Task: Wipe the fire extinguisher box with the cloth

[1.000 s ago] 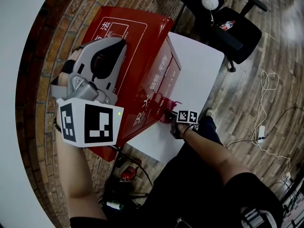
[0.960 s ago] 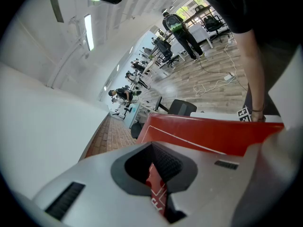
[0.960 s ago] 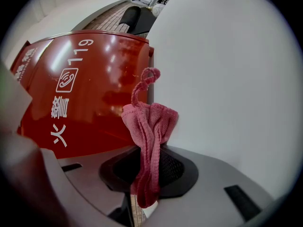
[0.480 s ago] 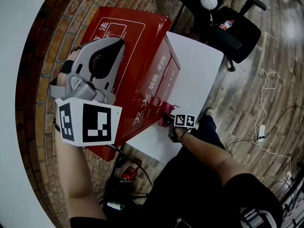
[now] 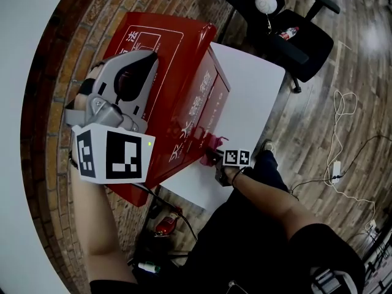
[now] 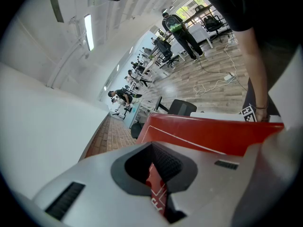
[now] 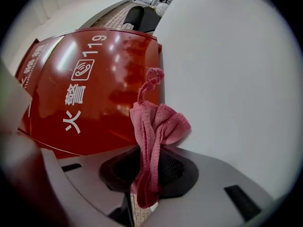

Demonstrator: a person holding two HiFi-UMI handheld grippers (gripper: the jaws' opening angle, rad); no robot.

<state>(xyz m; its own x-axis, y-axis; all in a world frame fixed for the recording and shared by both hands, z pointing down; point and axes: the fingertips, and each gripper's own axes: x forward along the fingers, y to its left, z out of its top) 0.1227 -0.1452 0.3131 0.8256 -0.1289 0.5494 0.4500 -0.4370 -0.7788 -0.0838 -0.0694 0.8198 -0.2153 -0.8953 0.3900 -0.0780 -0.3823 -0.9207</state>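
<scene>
The red fire extinguisher box (image 5: pixel 177 60) fills the head view's middle, its lettered front face turned toward 4 o'clock. A white tabletop (image 5: pixel 254 97) lies at its 3 o'clock. The left gripper (image 5: pixel 150 60) hangs over the box's top from 8 o'clock, jaws pressed together with nothing between them. The right gripper (image 5: pixel 214 155), at the box's 5 o'clock, pinches the pink cloth (image 5: pixel 211 143). The cloth's bunched end stands at the front face's lower corner, beside the white tabletop.
</scene>
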